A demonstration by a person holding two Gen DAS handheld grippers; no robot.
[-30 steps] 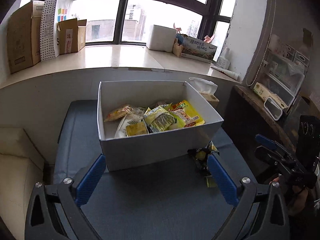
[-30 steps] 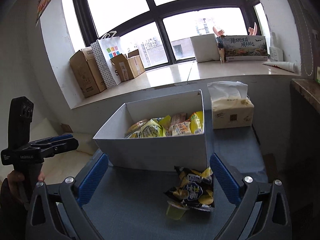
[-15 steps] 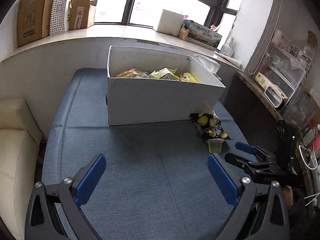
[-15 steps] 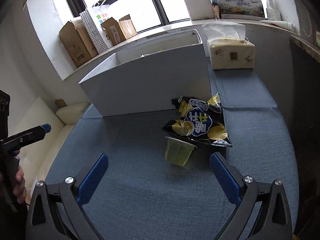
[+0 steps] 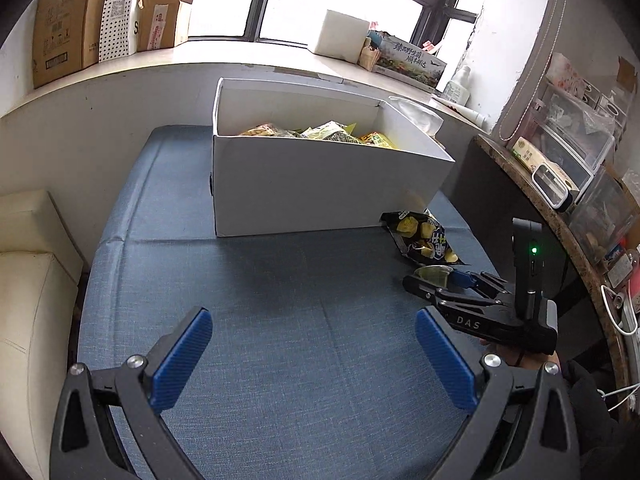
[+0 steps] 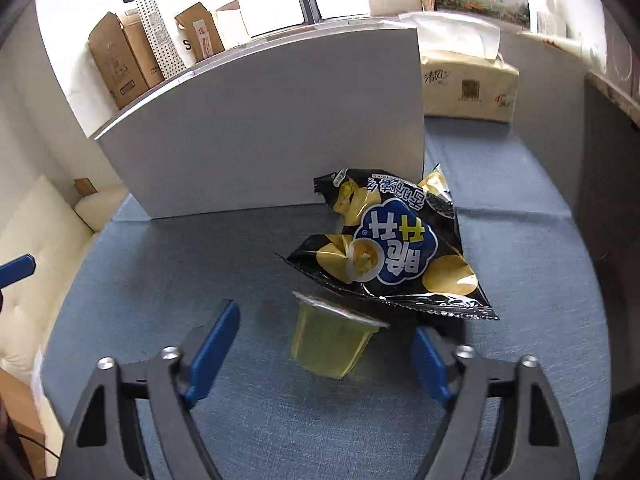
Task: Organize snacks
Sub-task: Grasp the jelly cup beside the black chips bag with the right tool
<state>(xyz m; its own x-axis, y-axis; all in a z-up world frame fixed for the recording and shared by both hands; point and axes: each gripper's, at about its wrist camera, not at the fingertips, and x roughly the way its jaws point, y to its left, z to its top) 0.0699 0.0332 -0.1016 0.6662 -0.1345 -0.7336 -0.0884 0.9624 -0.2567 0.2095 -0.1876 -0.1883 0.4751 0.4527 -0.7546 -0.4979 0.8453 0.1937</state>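
Note:
A white box (image 5: 320, 192) holding several snack packets stands on the blue cushion (image 5: 280, 320). A black and yellow chip bag (image 6: 396, 256) lies by the box's near right corner, with a small yellow jelly cup (image 6: 332, 336) just in front of it. My right gripper (image 6: 324, 352) is open, low over the cushion, its blue fingers either side of the jelly cup without touching it. It also shows in the left wrist view (image 5: 440, 280), beside the cup (image 5: 434, 274). My left gripper (image 5: 316, 360) is open and empty over bare cushion.
A tissue box (image 6: 468, 84) sits right of the white box. Cardboard boxes (image 5: 60, 36) and cartons line the windowsill. A dark side shelf (image 5: 560, 208) with containers runs along the right. A cream cushion (image 5: 28, 280) lies at the left.
My right gripper has dropped and moved forward so the jelly cup now sits between its fingers. The left gripper has drifted closer to the box and stays open.

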